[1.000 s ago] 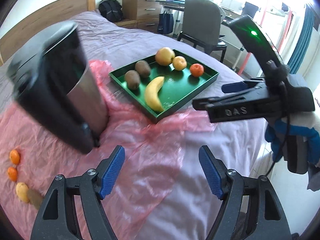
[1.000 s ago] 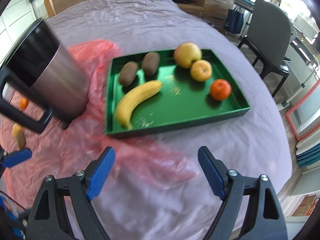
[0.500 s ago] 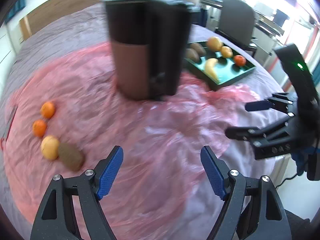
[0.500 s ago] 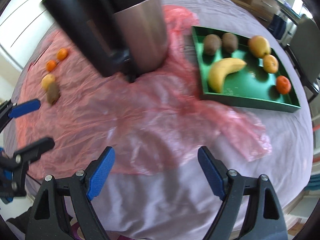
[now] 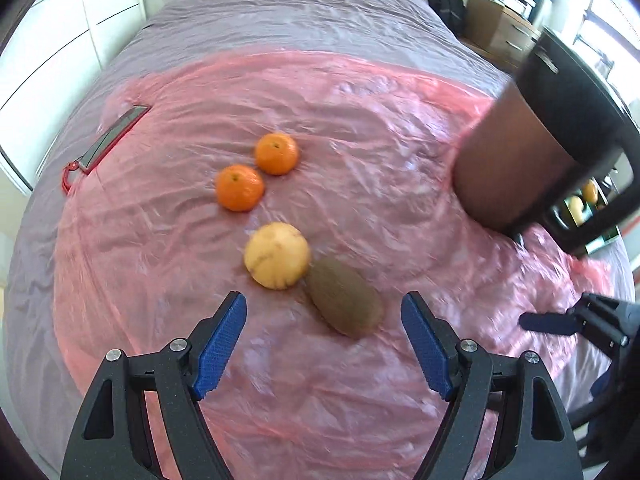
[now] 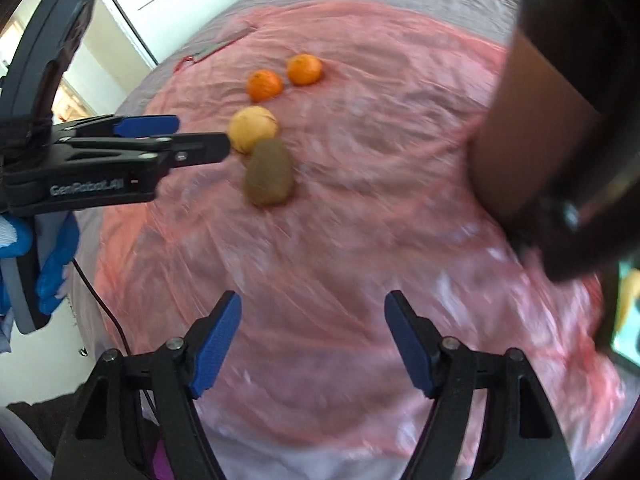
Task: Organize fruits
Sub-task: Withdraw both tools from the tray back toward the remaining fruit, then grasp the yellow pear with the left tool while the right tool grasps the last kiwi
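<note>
On the pink plastic sheet [image 5: 360, 128] lie two oranges [image 5: 240, 187] [image 5: 277, 153], a yellow apple [image 5: 277, 261] and a brown kiwi [image 5: 344, 307]. My left gripper [image 5: 324, 344] is open and empty, with the kiwi and apple just ahead of its fingertips. It also shows in the right wrist view [image 6: 176, 136], beside the apple [image 6: 252, 128] and kiwi [image 6: 269, 176]. My right gripper [image 6: 312, 340] is open and empty, nearer than the kiwi. The green tray [image 5: 600, 240] with fruit peeks out behind the kettle at right.
A tall steel and black kettle [image 5: 532, 160] stands on the sheet at right, close to the right gripper [image 6: 540, 120]. A phone in a red case [image 5: 112, 136] lies at the sheet's far left edge. White wardrobes stand left, a dresser at back right.
Both views have swung left from the tray to the loose fruit. The left gripper has moved up close to the kiwi and apple. Both grippers stay open.
</note>
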Demonstrator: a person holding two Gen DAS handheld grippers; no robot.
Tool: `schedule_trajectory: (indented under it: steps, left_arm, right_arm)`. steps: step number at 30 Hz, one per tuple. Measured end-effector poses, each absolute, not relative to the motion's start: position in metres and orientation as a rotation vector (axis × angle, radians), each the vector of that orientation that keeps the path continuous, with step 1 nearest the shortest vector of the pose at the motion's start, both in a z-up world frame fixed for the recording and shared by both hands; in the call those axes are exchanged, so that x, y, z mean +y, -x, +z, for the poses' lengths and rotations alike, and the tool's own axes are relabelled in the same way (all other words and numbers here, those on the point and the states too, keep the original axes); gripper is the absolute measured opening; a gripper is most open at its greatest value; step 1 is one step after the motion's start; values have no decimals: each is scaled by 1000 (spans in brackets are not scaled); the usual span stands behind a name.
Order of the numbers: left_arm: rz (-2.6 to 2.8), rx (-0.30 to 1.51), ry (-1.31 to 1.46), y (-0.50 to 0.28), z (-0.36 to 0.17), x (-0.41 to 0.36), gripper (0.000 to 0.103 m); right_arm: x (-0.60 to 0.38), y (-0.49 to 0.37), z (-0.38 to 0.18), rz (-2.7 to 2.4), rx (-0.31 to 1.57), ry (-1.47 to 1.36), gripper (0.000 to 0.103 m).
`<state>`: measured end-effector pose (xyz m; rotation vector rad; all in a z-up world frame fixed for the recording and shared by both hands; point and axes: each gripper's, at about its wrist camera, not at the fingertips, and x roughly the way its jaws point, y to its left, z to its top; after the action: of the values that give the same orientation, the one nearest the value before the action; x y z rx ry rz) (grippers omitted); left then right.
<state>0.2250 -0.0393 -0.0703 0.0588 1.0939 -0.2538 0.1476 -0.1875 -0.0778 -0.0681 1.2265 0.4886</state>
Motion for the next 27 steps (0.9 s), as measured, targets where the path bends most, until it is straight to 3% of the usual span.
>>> schedule_trajectory:
  steps: [9,22,27]
  left_arm:
    - [-198,1144,65,-274,-102,-19,75]
    - [-131,1259,130,-297,-139,-14,73]
    - [-125,1279,120,-302,-145,-16,62]
  right_arm:
    - [-128,-191,-98,557,1184,50,81]
    - [-111,-231,-125,545,1197,44,59]
    - [-97,-239,-138,553,1218,78,54]
